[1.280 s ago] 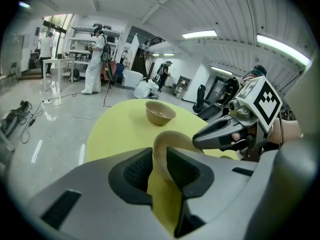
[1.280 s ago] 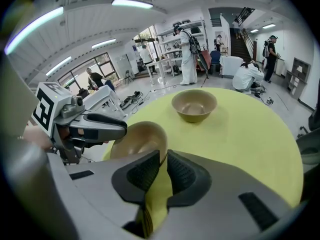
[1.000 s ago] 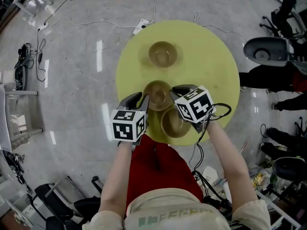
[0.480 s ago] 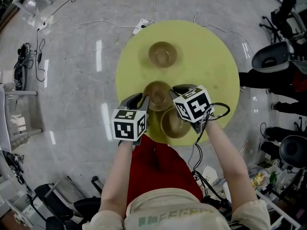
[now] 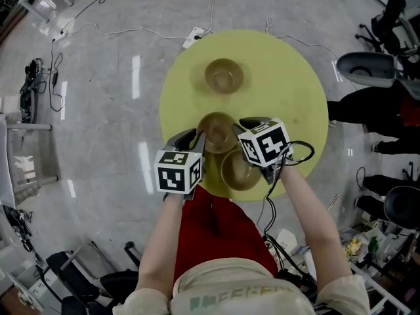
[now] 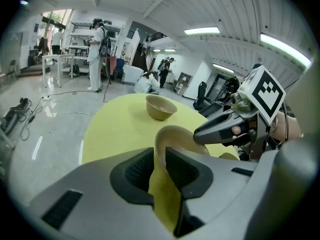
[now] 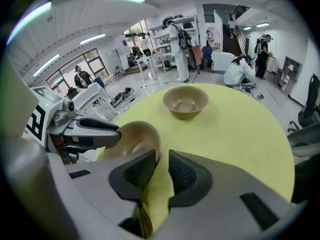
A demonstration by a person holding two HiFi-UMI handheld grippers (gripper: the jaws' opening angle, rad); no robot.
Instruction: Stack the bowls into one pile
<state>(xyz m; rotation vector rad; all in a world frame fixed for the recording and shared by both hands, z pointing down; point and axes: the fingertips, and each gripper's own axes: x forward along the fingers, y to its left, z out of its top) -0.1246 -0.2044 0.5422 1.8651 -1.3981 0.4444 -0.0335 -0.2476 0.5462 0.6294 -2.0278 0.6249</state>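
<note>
Three tan bowls sit on the round yellow table (image 5: 289, 77). The far bowl (image 5: 223, 75) (image 6: 161, 107) (image 7: 186, 102) stands alone. The middle bowl (image 5: 216, 131) (image 6: 180, 139) (image 7: 132, 139) is held from both sides. My left gripper (image 5: 200, 136) (image 6: 161, 156) is shut on its left rim. My right gripper (image 5: 237, 126) (image 7: 162, 159) is shut on the opposite rim. The near bowl (image 5: 241, 169) lies by the table's front edge, right below the middle one and partly under the right gripper's marker cube.
Cables and a power strip (image 5: 194, 35) lie on the floor beyond the table. Office chairs (image 5: 367, 67) and a person in black (image 5: 374, 107) are to the right. In the gripper views, several people stand far back by shelves.
Both grippers and all three bowls stay where they were. Only a chair at the right edge of the head view has shifted.
</note>
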